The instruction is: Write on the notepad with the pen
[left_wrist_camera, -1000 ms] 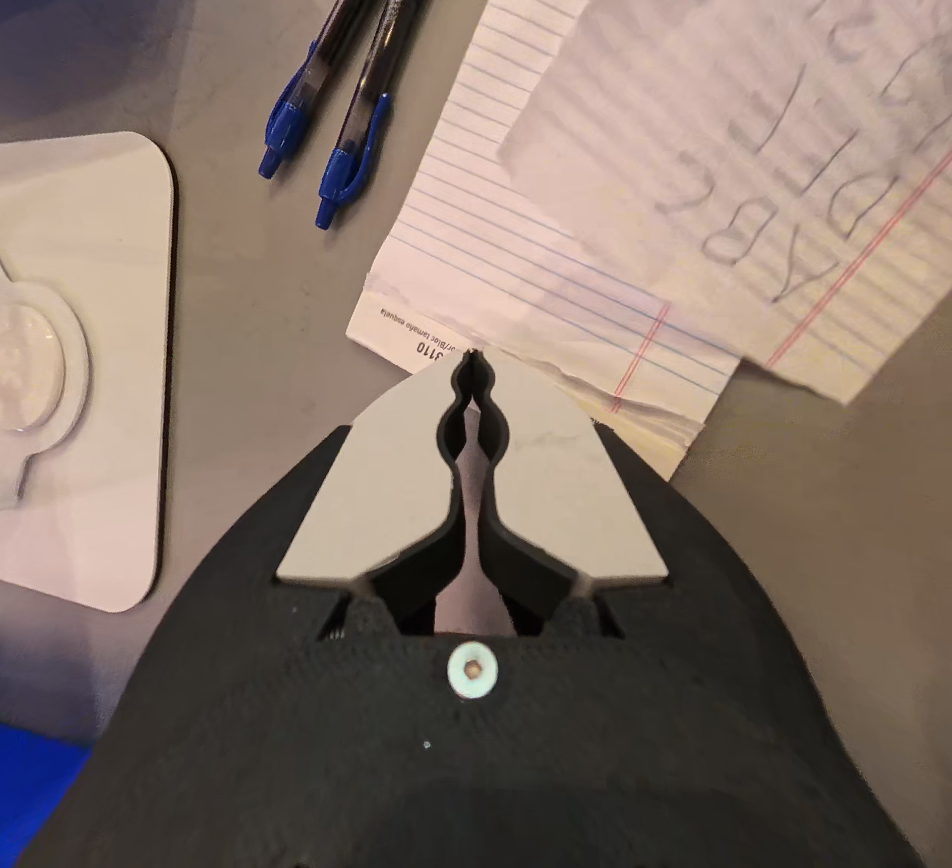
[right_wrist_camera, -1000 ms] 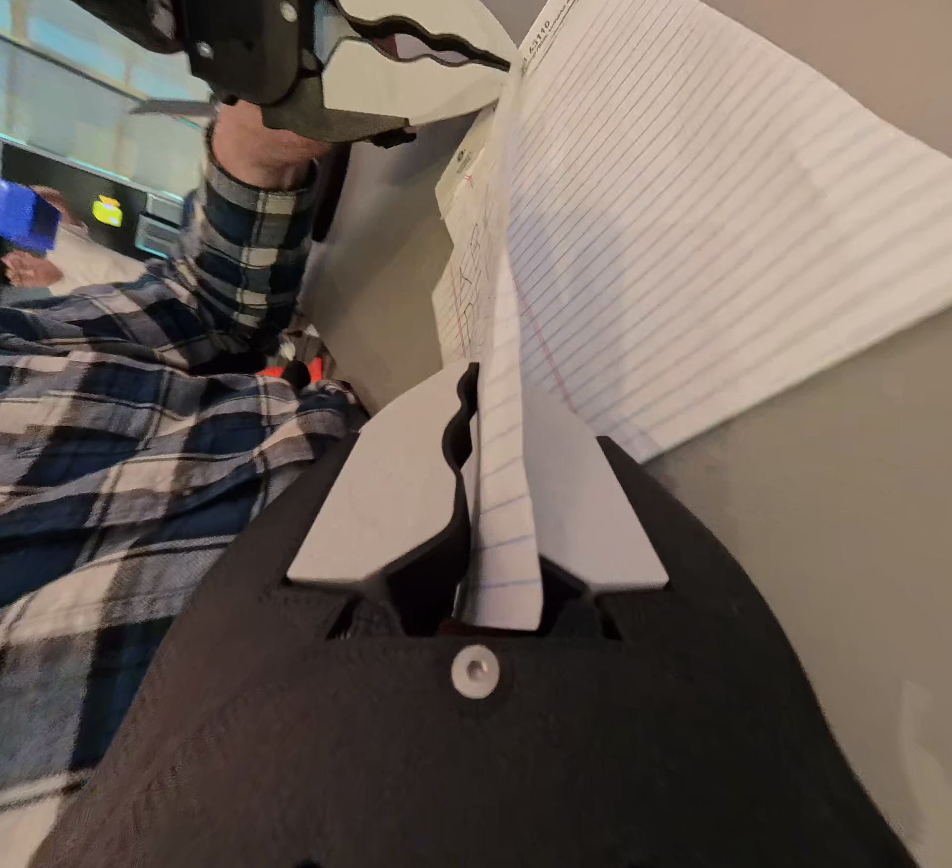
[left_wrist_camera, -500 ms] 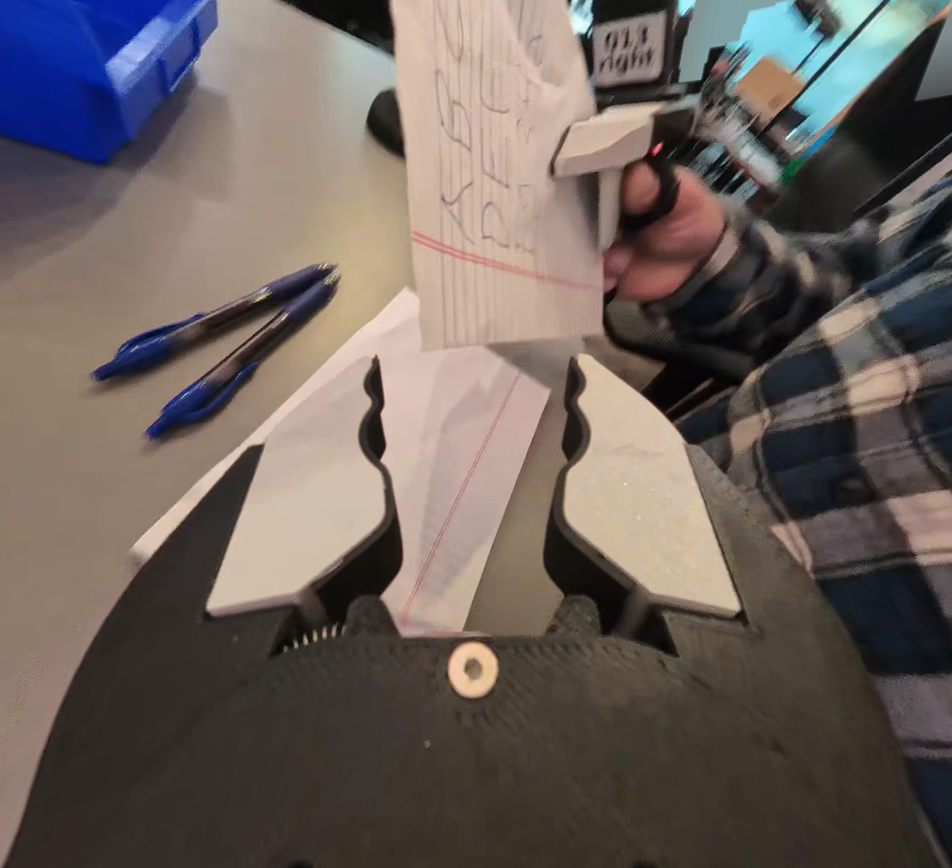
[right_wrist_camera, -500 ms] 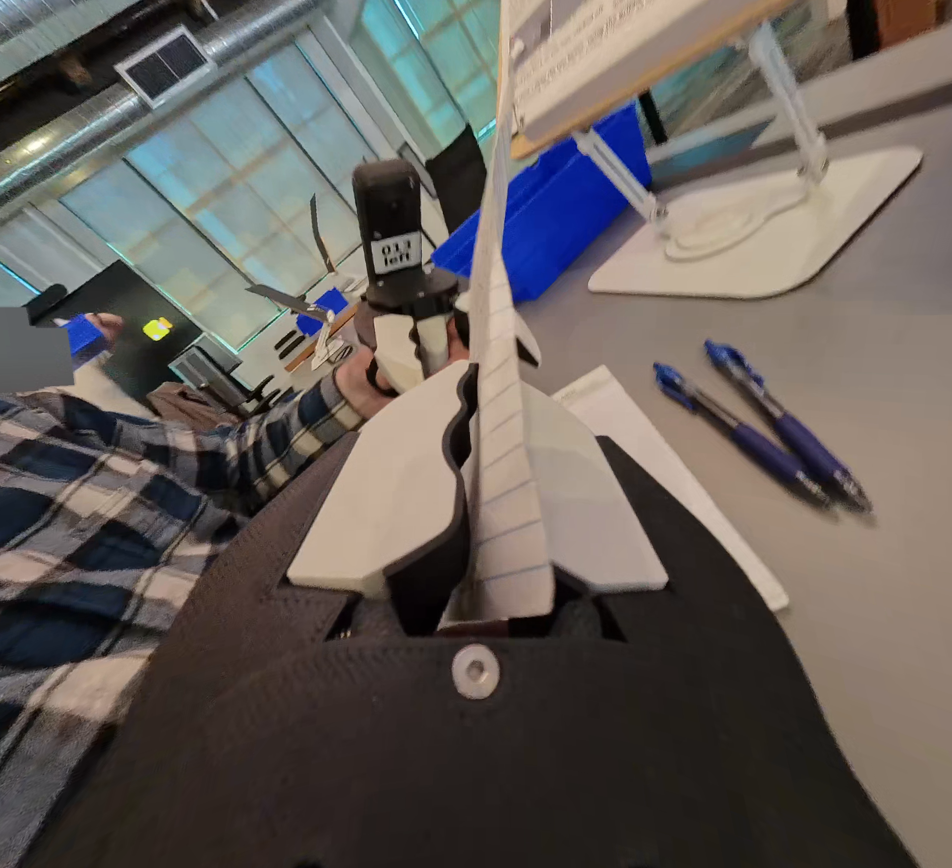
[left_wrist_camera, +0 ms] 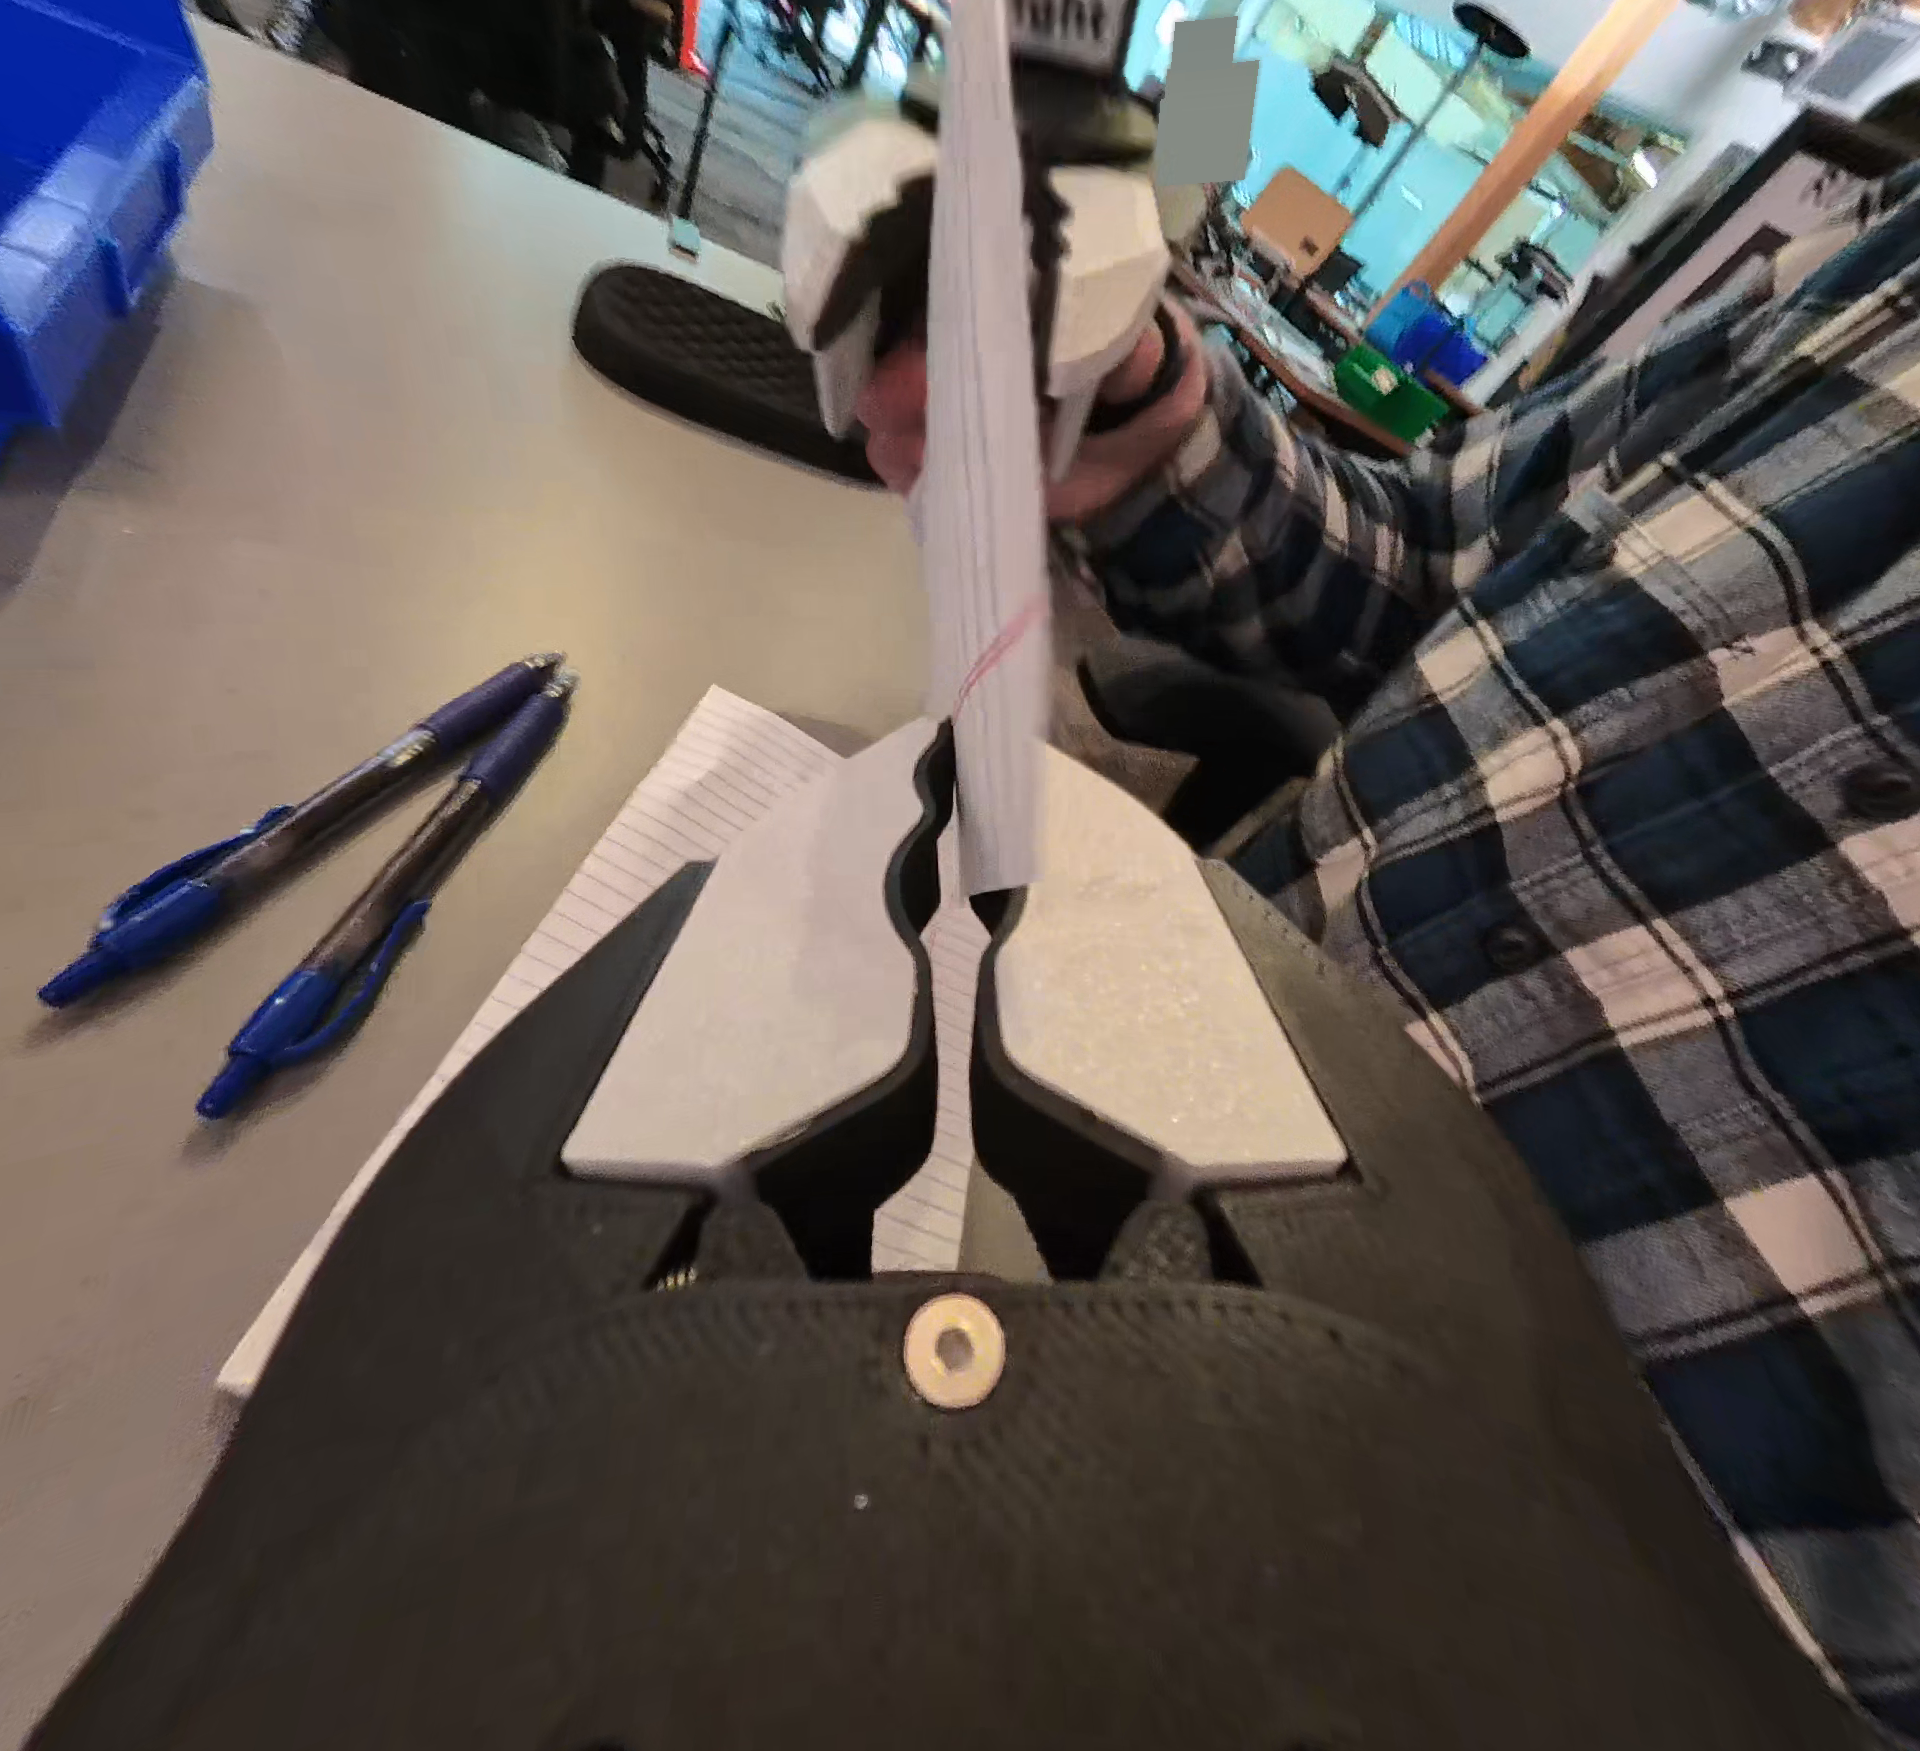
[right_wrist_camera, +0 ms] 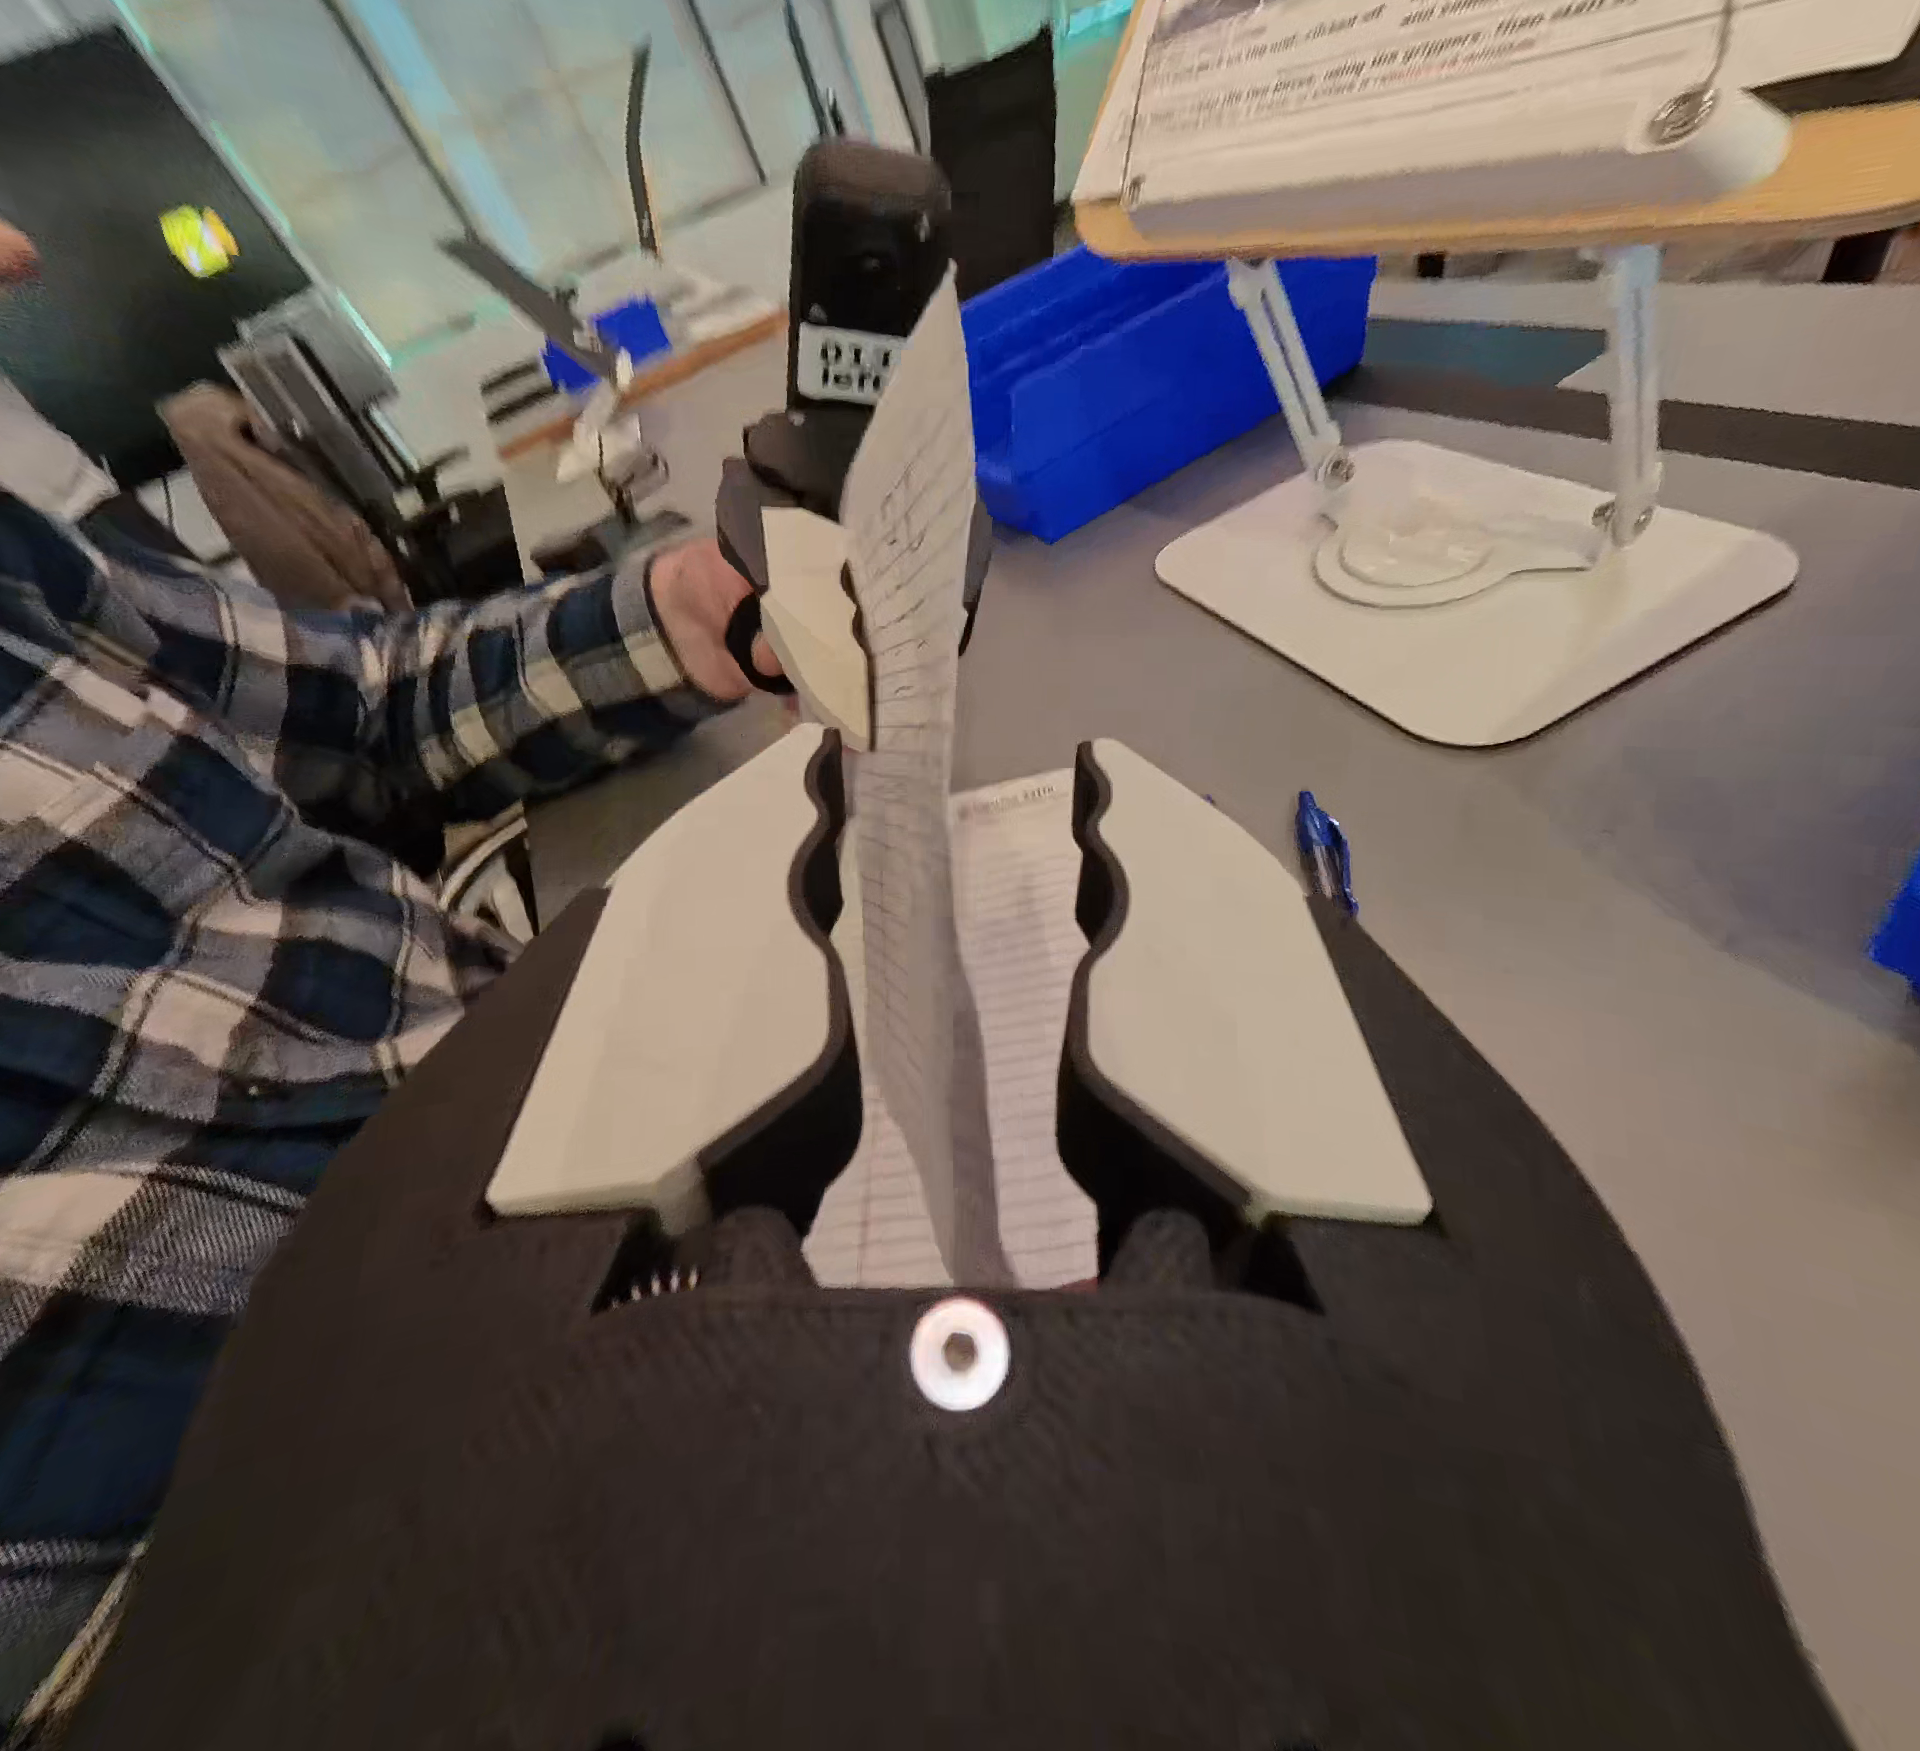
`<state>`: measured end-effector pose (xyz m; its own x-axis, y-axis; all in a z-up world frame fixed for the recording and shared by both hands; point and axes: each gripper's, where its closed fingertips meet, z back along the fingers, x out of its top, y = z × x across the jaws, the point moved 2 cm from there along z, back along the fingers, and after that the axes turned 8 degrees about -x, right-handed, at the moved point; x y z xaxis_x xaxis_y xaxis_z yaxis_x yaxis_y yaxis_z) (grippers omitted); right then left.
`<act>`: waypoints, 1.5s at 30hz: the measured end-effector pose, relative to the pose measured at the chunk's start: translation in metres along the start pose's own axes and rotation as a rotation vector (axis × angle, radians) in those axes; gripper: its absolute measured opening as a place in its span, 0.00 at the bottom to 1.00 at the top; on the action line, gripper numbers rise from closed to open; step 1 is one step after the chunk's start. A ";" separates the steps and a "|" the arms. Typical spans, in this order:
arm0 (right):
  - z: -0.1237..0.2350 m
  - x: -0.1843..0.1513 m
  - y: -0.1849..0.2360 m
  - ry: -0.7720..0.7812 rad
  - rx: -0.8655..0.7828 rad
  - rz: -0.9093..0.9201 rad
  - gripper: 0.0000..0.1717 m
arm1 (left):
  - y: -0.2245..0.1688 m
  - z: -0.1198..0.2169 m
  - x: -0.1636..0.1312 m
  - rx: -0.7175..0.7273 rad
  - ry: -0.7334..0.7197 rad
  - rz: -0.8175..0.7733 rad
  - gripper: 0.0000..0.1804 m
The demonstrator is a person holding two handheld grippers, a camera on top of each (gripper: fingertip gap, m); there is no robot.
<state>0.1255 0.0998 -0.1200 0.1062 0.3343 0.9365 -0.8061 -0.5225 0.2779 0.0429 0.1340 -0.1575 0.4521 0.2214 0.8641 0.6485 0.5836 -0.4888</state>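
A torn lined sheet (left_wrist_camera: 982,454) with handwriting stands upright above the table. My left gripper (left_wrist_camera: 951,735) is shut on its lower edge. In the right wrist view the left gripper (right_wrist_camera: 831,652) pinches the sheet (right_wrist_camera: 909,621) from the far side. My right gripper (right_wrist_camera: 956,751) is open, and the sheet stands loose between its separated pads. It also shows farther off in the left wrist view (left_wrist_camera: 971,267), with its jaws apart around the sheet. The notepad (left_wrist_camera: 665,828) lies flat on the grey table below. Two blue pens (left_wrist_camera: 312,860) lie left of it, and one pen (right_wrist_camera: 1325,854) shows in the right wrist view.
A blue bin (left_wrist_camera: 73,143) stands at the far left, and also shows in the right wrist view (right_wrist_camera: 1122,392). A white document stand (right_wrist_camera: 1475,589) holds a printed page at the right. A black oval pad (left_wrist_camera: 707,361) lies farther back. A person's plaid sleeve (left_wrist_camera: 1558,766) fills the right. The gap from one gripper's tips to the other's is roughly 7 centimetres. From either gripper's tips it is about 15 centimetres to the pen (right_wrist_camera: 1325,854).
The right gripper lifted the torn sheet off the notepad. The left gripper opened, then shut on the sheet's lower edge. The right gripper has opened and let the sheet go.
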 end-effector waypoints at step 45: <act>-0.034 0.035 -0.376 0.698 -0.735 -0.007 0.00 | 0.072 0.036 -0.067 0.385 0.333 -0.005 0.16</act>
<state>0.4127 0.3350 -0.1993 -0.0623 0.8422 0.5356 -0.9903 0.0147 -0.1382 0.0375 0.1897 -0.2460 0.6610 -0.0064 0.7504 0.4066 0.8435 -0.3509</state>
